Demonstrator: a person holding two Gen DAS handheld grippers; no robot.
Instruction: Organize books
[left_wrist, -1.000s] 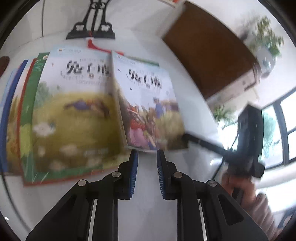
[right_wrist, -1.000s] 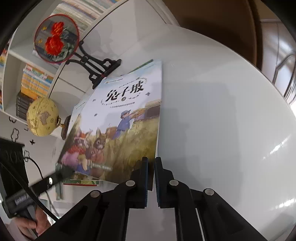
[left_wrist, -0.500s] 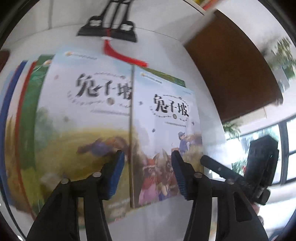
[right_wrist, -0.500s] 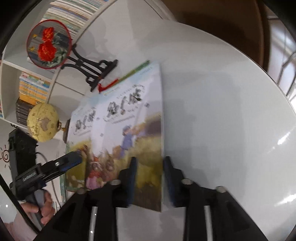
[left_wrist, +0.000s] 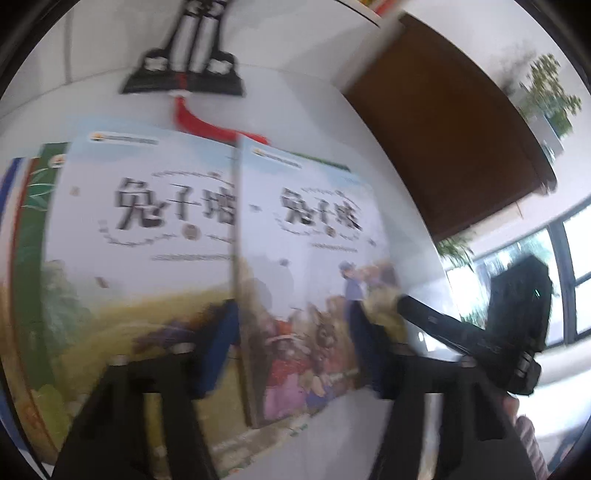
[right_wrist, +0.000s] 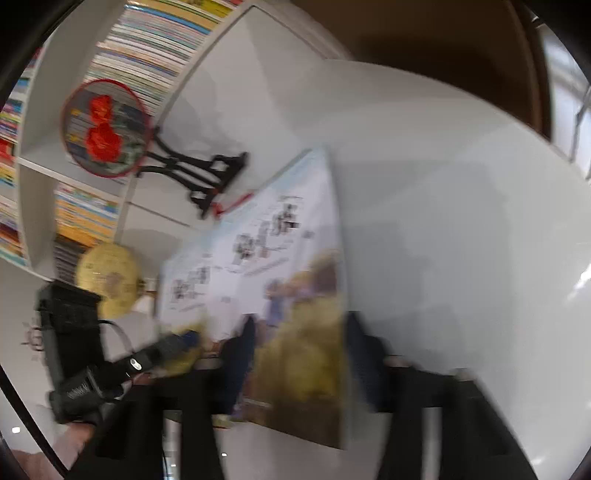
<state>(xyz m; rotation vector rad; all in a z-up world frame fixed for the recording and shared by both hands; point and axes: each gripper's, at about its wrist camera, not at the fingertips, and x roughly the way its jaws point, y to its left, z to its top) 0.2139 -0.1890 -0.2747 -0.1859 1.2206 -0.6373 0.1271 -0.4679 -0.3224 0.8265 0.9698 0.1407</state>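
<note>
Both hand-held grippers, the left and the right, have just been closing around the top book lying on the white surface, their jaws still apart, so a lift seems near.

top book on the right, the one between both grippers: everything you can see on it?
The top book is a thin glossy paperback. Its cover is pale blue-white above, with black Chinese title characters, and shows rabbits and a figure in blue in a yellow field below. It lies face up, overlapping a matching book on its left and a green-edged one beneath. Its near edge sits between the fingers of the left gripper and right gripper; both have just been closing, but blur hides any pad contact.
</note>
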